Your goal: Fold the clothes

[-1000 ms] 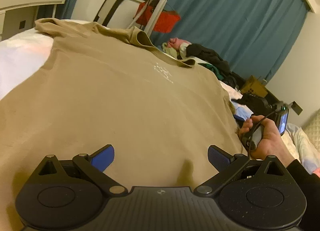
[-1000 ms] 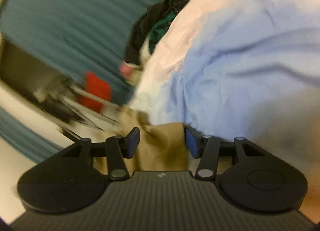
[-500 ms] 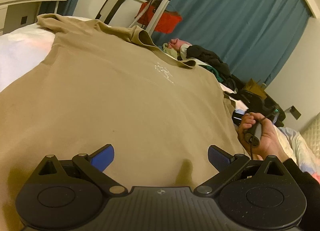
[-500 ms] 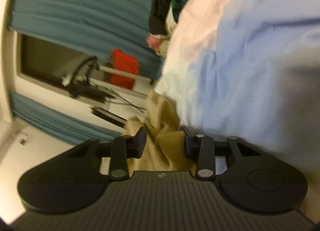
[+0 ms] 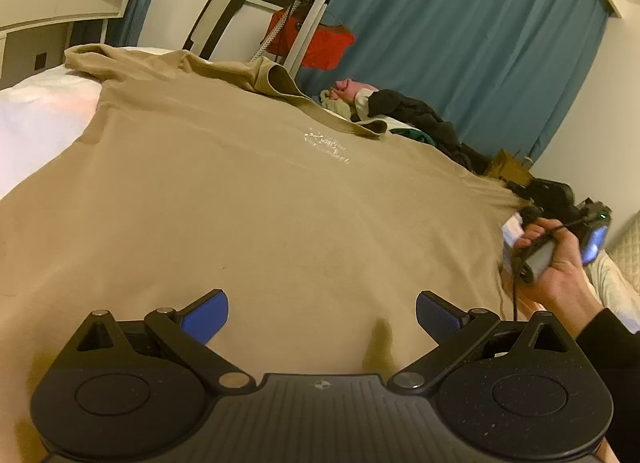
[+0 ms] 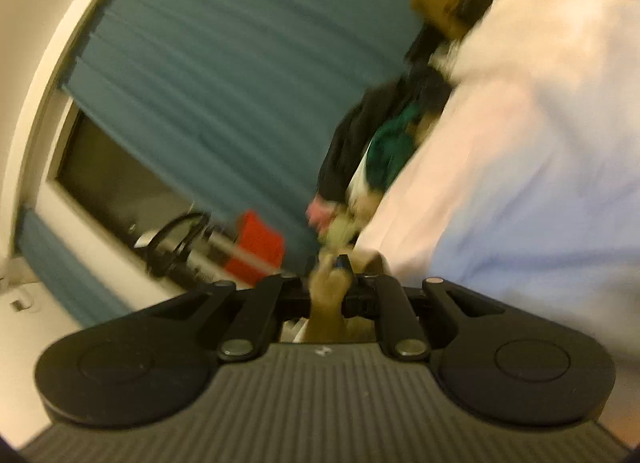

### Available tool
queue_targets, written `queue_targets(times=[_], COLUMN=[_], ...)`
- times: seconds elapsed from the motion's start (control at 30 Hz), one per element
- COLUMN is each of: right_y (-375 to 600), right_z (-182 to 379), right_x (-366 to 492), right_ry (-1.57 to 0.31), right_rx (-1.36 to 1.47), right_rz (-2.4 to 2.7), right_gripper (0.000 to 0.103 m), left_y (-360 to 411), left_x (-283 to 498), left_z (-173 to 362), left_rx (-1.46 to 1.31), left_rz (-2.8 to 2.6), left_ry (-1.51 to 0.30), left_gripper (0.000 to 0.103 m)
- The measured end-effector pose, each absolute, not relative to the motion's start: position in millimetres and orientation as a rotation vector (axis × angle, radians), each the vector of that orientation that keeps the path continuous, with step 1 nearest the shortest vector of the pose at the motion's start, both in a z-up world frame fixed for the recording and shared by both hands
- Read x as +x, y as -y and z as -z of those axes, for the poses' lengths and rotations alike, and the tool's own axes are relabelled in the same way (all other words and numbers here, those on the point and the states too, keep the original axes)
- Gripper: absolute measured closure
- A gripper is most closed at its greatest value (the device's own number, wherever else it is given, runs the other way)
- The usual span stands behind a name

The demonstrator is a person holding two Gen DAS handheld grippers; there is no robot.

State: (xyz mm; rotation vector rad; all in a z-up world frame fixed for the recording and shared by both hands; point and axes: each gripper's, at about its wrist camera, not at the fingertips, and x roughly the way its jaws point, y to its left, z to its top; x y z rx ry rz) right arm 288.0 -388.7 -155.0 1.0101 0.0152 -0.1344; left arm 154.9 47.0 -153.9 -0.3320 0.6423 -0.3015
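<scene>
A tan T-shirt (image 5: 240, 203) lies spread front-up across a white-sheeted bed (image 5: 36, 119), its pale chest print (image 5: 326, 147) facing the ceiling and its collar (image 5: 280, 81) rumpled toward the far edge. The left gripper (image 5: 322, 313) hovers low over the shirt's near hem, its jaws spread wide with the blue pads (image 5: 206, 313) well apart and nothing between them. At the shirt's right side, the person's right hand (image 5: 560, 263), dark-sleeved, grips the handle of the right gripper (image 6: 340, 275), which meets the fabric at the sleeve edge; from that gripper's own blurred view, its jaws are drawn close together, pinching a bunched fold of the tan cloth (image 6: 328, 303) that runs back between the fingers. Beside it the pale bedsheet (image 6: 520, 183) fills the right of that view, washed in a bluish cast. Beyond the shirt, a heap of other garments (image 5: 404, 111), black, green and pink among them, sits on the far side of the bed near the teal curtains (image 5: 460, 43). A white metal stand (image 5: 308, 23) carrying a red bag (image 5: 320, 43) rises behind the collar, in front of a dark window. To the far left a white shelf (image 5: 60, 7) holds small bottles and boxes, too small to identify.
</scene>
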Motion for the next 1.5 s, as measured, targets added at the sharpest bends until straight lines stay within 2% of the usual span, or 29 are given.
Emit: queue_targets(times=[0.1,0.17,0.23,0.27,0.43,0.47,0.57,0.63,0.7,0.77,0.97,1.03,1.07,1.13,1.27,1.37,1.4,1.43,1.5], right_y=[405,415,414,410,397,397,397,399,396,394,378,370,368,367,393,401,402,401,398], right_z=[154,162,171,170,172,172,168,164,163,165,163,154,150,134,121,120,119,119,118], right_x=[281,294,306,304,283,286,307,320,331,355,408,413,412,400,383,374,370,363,339], right_ry=[-0.028,-0.100,-0.181,-0.171,-0.055,-0.080,-0.186,-0.240,-0.268,-0.354,-0.493,-0.516,-0.500,-0.412,-0.305,-0.341,-0.353,-0.364,-0.337], right_rx=[1.062,1.179,1.234,1.214,1.154,1.141,1.028,0.936,0.860,0.767,0.534,0.451,0.412,0.346,0.474,0.560,0.584,0.601,0.628], right_rz=[0.143,0.070,0.023,0.043,0.190,0.216,0.213,0.164,0.092,0.090,0.014,0.012,0.015,0.070,0.212,0.235,0.243,0.243,0.252], right_gripper=[0.089,0.079,0.032,0.029,0.028,0.028,0.029,0.035,0.035,0.040,0.043,0.087,0.091,0.094,0.093,0.083,0.067,0.041,0.015], left_y=[-51,-52,-53,-53,-52,-52,-51,-49,-44,-40,-35,-32,-32,-31,-32,-31,-30,-29,-30], left_x=[153,152,152,153,153,153,150,150,150,151,157,160,160,160,156,151,149,147,144], left_z=[152,150,149,149,149,149,149,149,148,145,144,146,145,143,138,134,133,132,131], left_rx=[-0.341,-0.340,-0.343,-0.345,-0.335,-0.329,-0.310,-0.300,-0.272,-0.254,-0.248,-0.240,-0.236,-0.226,-0.213,-0.198,-0.191,-0.185,-0.177], left_rz=[0.295,0.289,0.285,0.283,0.281,0.281,0.278,0.281,0.288,0.284,0.312,0.325,0.320,0.317,0.324,0.339,0.345,0.349,0.355], left_ry=[-0.641,-0.637,-0.636,-0.636,-0.636,-0.634,-0.627,-0.621,-0.608,-0.585,-0.545,-0.544,-0.537,-0.514,-0.487,-0.471,-0.467,-0.464,-0.459], left_gripper=[0.002,0.002,0.002,0.002,0.002,0.002,0.002,0.002,0.002,0.002,0.002,0.002,0.002,0.002,0.002,0.002,0.002,0.002,0.002])
